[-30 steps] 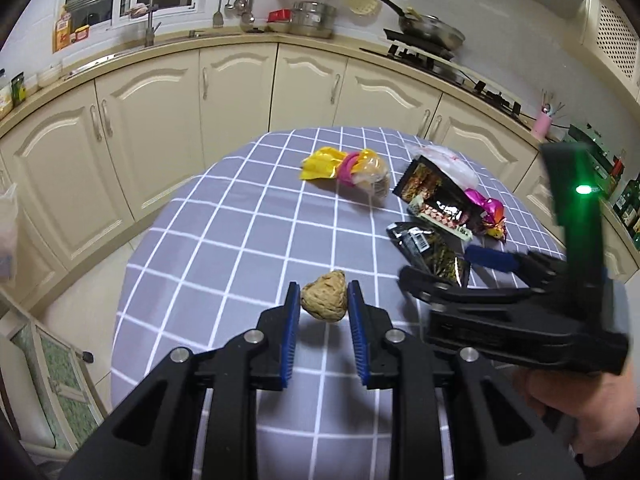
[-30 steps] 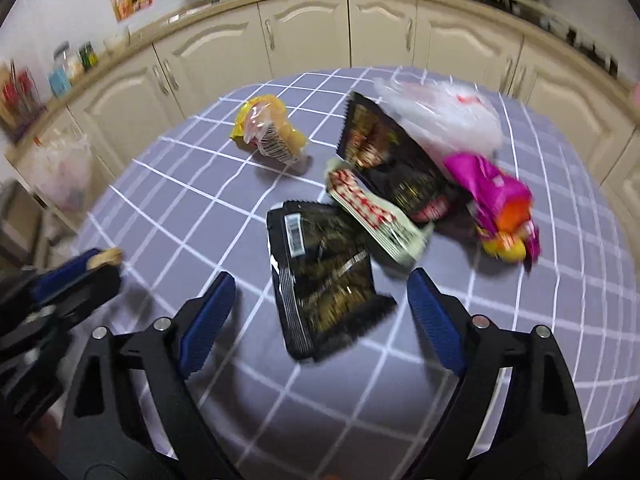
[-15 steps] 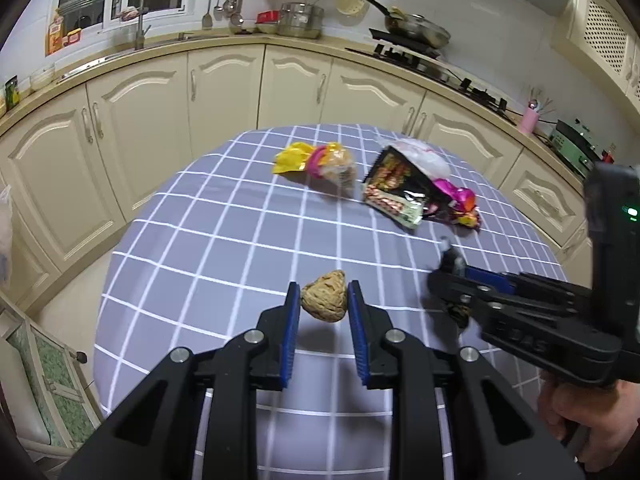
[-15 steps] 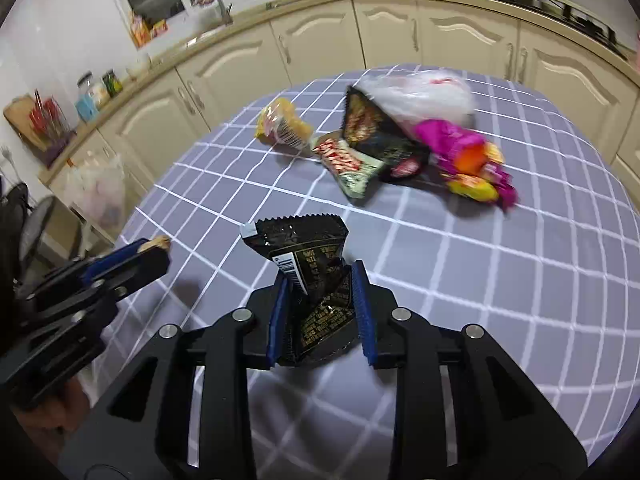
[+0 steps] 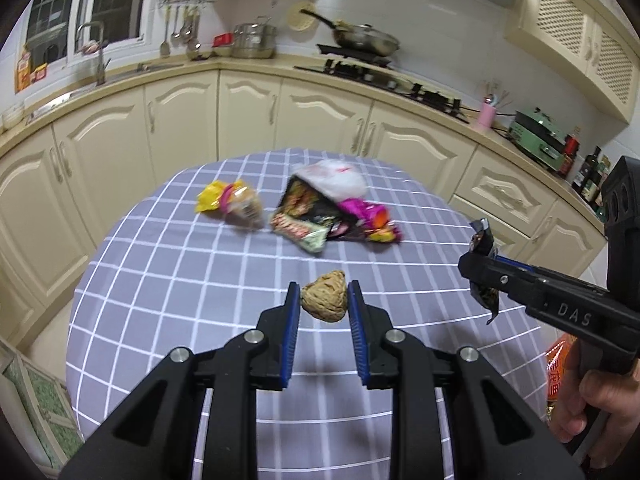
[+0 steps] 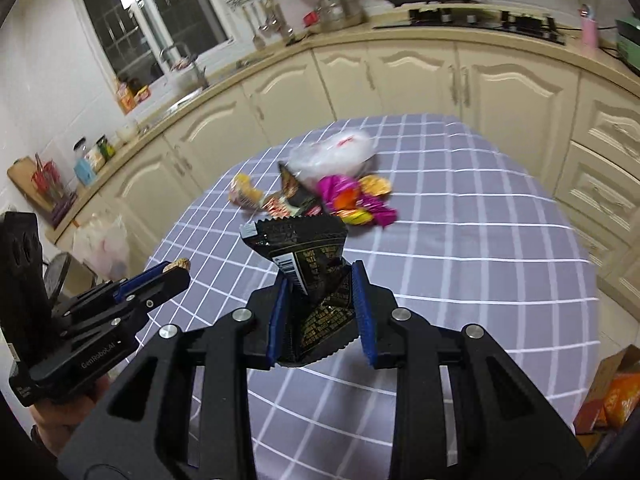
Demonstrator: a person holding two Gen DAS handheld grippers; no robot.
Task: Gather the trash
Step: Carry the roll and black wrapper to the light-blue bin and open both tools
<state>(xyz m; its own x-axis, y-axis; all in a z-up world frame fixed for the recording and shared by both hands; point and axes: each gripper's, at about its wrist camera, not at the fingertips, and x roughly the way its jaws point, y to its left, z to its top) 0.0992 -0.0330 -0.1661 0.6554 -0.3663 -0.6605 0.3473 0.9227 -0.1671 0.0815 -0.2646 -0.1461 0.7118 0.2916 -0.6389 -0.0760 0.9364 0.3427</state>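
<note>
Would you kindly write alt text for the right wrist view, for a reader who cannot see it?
The right gripper clamps a crumpled black snack wrapper above a round table with a grey checked cloth. Further back on the table lies a pile of wrappers, and at the left the left gripper holds a brown lump. Cream kitchen cabinets curve behind.

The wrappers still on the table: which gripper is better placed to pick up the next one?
Neither is free now. The left gripper is shut on a brown lump, and the right gripper on a black packet. Once emptied, probably the right: in its view the wrapper pile lies straight ahead.
</note>
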